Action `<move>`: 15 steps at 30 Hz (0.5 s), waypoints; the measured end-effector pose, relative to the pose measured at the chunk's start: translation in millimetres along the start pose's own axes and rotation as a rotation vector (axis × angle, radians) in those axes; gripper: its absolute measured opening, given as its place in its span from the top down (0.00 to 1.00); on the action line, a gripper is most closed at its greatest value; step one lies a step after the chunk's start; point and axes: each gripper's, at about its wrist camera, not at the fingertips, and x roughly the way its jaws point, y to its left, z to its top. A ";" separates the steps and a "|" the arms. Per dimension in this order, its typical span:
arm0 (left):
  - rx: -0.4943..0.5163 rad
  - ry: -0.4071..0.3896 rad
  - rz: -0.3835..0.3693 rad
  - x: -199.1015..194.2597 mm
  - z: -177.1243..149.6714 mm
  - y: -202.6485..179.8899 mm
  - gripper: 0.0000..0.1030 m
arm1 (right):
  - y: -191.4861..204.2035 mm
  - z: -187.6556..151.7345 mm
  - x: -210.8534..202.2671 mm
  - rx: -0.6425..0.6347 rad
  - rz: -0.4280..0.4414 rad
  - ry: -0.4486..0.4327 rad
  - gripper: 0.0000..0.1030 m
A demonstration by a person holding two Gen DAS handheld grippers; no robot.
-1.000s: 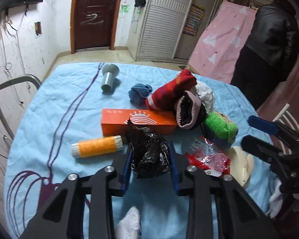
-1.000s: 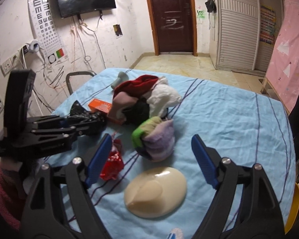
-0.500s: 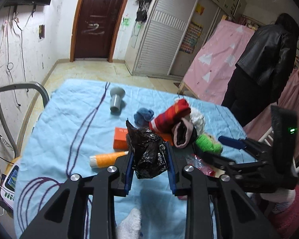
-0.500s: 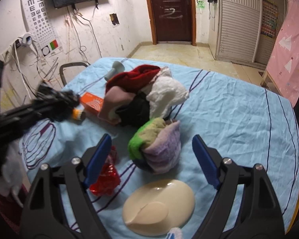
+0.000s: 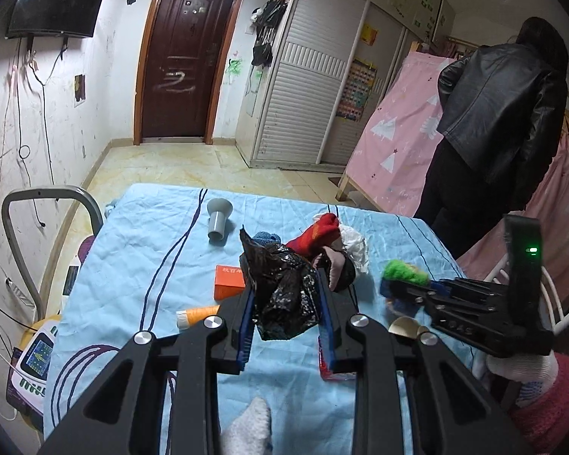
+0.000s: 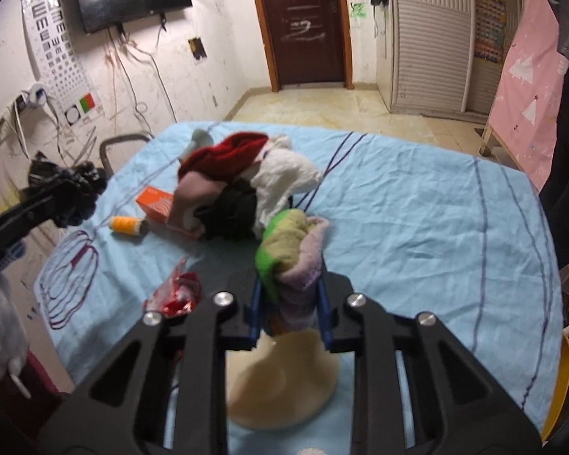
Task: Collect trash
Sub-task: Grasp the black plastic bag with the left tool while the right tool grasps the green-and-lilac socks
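Note:
My left gripper (image 5: 286, 303) is shut on a crumpled black plastic bag (image 5: 280, 288) and holds it above the blue tablecloth (image 5: 140, 265). The bag also shows at the left of the right wrist view (image 6: 72, 193). My right gripper (image 6: 290, 303) is shut on a green and lilac sock bundle (image 6: 292, 254), just above a beige dish (image 6: 284, 383). A red foil wrapper (image 6: 176, 295) lies on the cloth to the left of the right gripper. In the left wrist view the right gripper (image 5: 406, 288) holds the green bundle at the right.
A pile of red, white, pink and black clothes (image 6: 242, 182), an orange box (image 6: 157, 204), an orange thread spool (image 6: 127, 225) and a grey cup (image 5: 218, 216) lie on the table. A chair (image 5: 38, 204) stands left; a person in black (image 5: 493, 121) stands right.
The left gripper has lifted the black bag up off the table. The right gripper was open and has moved forward and shut on the green and lilac sock bundle.

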 end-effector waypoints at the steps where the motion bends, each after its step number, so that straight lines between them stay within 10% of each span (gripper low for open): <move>1: 0.003 -0.005 0.004 -2.2 0.1 -1.4 0.81 | -1.8 -1.2 -7.3 0.005 0.002 -0.015 0.79; 15: 0.048 -0.010 -0.041 -11.4 -7.9 -46.7 0.81 | -45.8 -16.9 -84.1 0.112 -0.013 -0.186 0.79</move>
